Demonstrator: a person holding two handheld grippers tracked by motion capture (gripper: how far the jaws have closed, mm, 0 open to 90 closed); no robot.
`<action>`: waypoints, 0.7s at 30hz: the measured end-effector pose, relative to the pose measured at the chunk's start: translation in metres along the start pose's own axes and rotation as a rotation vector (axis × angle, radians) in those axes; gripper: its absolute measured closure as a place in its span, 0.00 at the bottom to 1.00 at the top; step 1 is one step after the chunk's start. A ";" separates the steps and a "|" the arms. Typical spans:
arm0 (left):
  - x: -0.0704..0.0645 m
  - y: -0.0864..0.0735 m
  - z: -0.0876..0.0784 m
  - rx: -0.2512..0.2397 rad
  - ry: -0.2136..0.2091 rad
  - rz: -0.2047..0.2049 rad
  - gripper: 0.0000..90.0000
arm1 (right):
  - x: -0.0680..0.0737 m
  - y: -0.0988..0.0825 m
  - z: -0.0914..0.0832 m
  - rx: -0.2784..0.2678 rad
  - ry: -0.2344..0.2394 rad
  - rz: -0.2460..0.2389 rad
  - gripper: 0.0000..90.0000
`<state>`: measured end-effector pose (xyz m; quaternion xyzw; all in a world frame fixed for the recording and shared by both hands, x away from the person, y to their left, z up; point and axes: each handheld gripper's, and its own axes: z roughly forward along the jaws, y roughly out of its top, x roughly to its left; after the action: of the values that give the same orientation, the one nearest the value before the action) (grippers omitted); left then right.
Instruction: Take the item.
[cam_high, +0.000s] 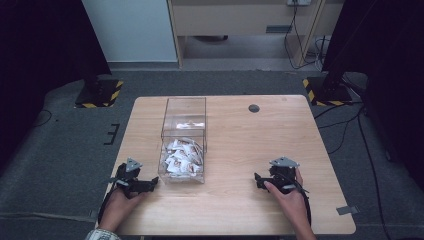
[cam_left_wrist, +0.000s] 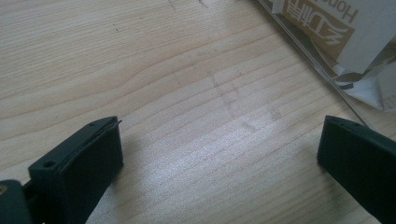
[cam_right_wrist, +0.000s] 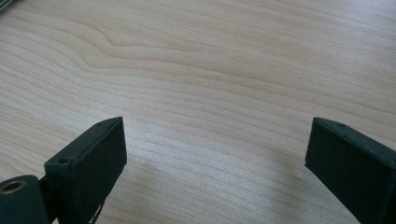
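Note:
A clear plastic box (cam_high: 183, 131) stands on the wooden table (cam_high: 250, 145), left of its middle, with several white and brown sachets (cam_high: 182, 157) heaped in its near half. My left gripper (cam_high: 150, 183) rests on the table just left of the box's near corner, held by a hand, jaws wide apart over bare wood. In the left gripper view that gripper (cam_left_wrist: 219, 154) is open, and the box wall with a printed sachet (cam_left_wrist: 327, 28) sits at the upper right. My right gripper (cam_high: 259, 181) lies near the table's front right, and the right gripper view shows it (cam_right_wrist: 217, 154) open above plain wood.
A small dark round grommet (cam_high: 254, 108) is set into the table's far side. Black stands with yellow-striped bases (cam_high: 100, 92) flank the table on grey carpet, and cables (cam_high: 345, 130) run along the floor at the right. A wooden cabinet (cam_high: 240, 25) stands beyond.

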<state>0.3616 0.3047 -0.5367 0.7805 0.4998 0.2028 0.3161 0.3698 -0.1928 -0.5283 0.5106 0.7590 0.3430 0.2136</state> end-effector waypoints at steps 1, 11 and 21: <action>0.000 0.000 0.000 0.000 0.000 0.000 0.00 | 0.000 0.000 -0.001 -0.006 0.004 -0.002 0.06; 0.000 0.000 0.000 0.000 0.000 0.000 0.00 | 0.004 0.003 -0.006 -0.036 0.029 -0.008 0.07; 0.000 0.000 0.000 0.000 0.002 -0.001 0.00 | 0.011 0.010 -0.009 -0.039 0.026 -0.056 0.10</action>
<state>0.3616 0.3045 -0.5367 0.7800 0.5005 0.2033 0.3159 0.3655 -0.1832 -0.5144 0.4803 0.7689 0.3581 0.2232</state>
